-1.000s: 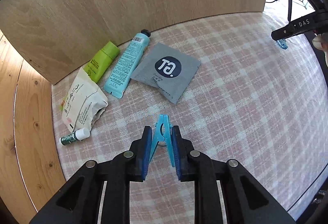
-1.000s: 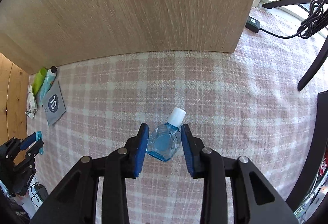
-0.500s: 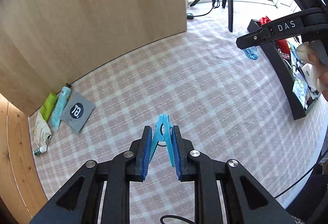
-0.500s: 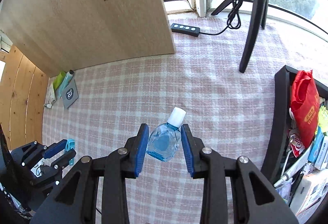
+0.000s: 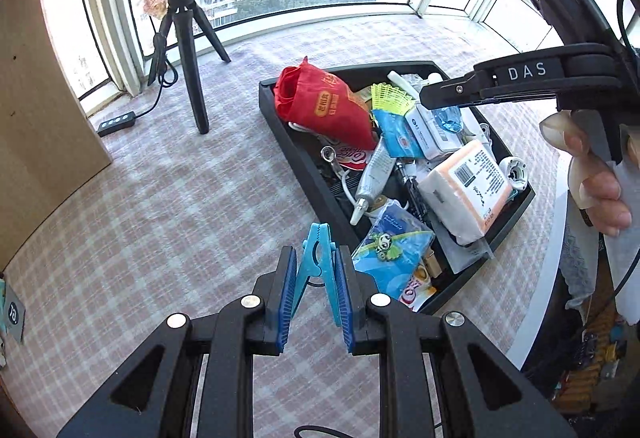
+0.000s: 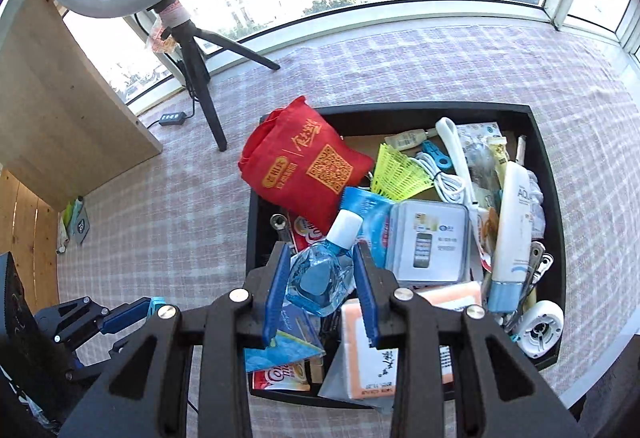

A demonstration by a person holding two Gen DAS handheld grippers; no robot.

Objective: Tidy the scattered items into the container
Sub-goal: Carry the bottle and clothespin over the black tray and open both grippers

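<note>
right wrist — tray (image 6: 550, 173) now beneath

You can read "DAS" in pale capitals on the right gripper (image 5: 440, 97) where it crosses the upper right of the left wrist view. On the white tube (image 6: 514, 226) at the right side of the black tray (image 6: 558, 197) the letters "AQU" show — the rest runs out of sight — and the far-left grey sachet (image 6: 81, 225) carries a round dark logo too small for you to read. The red bag (image 6: 304, 165) at the tray's far left bears a printed QR code and yellow Chinese characters; smaller print elsewhere — barcode labels, packets — is not legible.
</note>
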